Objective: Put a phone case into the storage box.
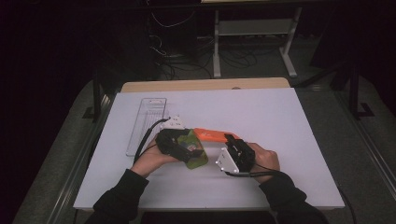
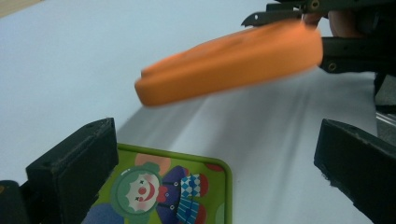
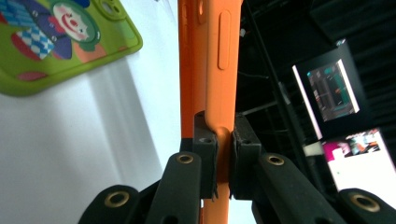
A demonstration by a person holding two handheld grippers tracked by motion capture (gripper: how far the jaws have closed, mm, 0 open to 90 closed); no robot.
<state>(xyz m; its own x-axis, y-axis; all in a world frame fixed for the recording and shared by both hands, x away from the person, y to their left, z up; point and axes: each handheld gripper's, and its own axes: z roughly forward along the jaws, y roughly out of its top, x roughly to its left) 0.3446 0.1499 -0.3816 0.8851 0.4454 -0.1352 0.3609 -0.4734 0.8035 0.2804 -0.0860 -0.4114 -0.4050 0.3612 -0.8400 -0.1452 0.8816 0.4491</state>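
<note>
Over by the right gripper (image 3: 222,154), pads pinch an orange phone case (image 3: 210,60) off the table; the left gripper (image 2: 215,172) seems spread above the green clown case (image 2: 177,191).

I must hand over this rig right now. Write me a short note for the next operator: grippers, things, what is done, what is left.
Right gripper: shut on one end of the orange case, held clear of the table.
Left gripper: jaws open, nothing gripped, over the green clown case, which lies flat on the table.
Clear tray: far left of the table.
Done: orange case picked up.
Left: probably setting the orange case down where it belongs, then handling the green one.
</note>
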